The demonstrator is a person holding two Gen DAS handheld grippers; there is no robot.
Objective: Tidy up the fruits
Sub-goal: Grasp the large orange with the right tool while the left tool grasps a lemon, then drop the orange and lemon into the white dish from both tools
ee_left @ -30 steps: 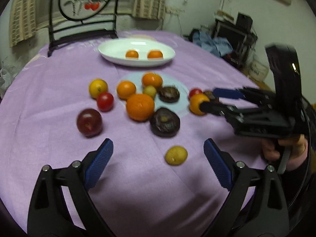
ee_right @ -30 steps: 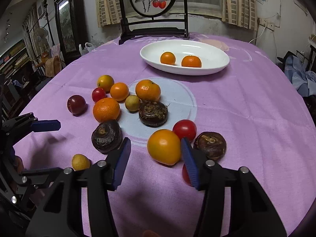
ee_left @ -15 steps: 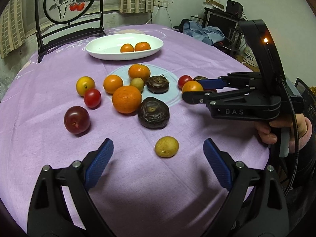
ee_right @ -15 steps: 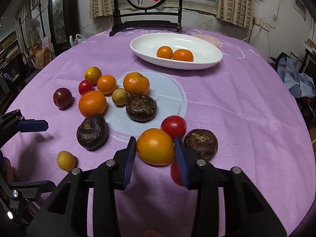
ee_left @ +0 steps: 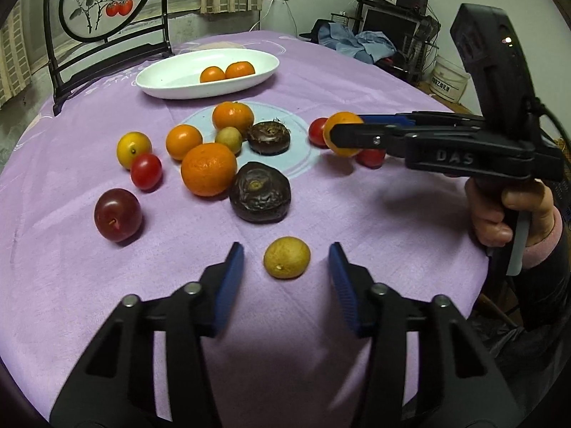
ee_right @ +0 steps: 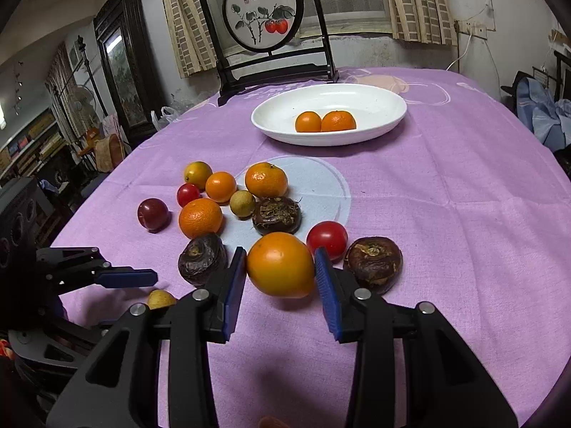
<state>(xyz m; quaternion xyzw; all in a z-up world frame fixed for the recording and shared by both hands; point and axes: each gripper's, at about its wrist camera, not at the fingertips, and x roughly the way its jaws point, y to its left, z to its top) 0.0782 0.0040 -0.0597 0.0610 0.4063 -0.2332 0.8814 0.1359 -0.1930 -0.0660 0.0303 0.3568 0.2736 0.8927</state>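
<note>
A: Two oranges (ee_right: 325,121) sit in the white dish (ee_right: 389,121) at the far side; the rest of the fruit lies loose on the purple cloth (ee_right: 464,235).

B: Right gripper (ee_right: 280,281)?

A: Clamped on an orange fruit (ee_right: 280,264), pads on both its sides. It looks raised just off the cloth, with a tomato (ee_right: 327,238) close behind.

B: Left gripper (ee_left: 285,280)?

A: Jaws have just been closing around the small yellow fruit (ee_left: 287,257), which rests on the cloth nearest the person. Gaps show on both sides, so no grip yet.

B: Step?

A: Pick-up, both hands. Next, I judge: carry the orange fruit over the cluster to the dish, and finish squeezing the left jaws before lifting.
</note>
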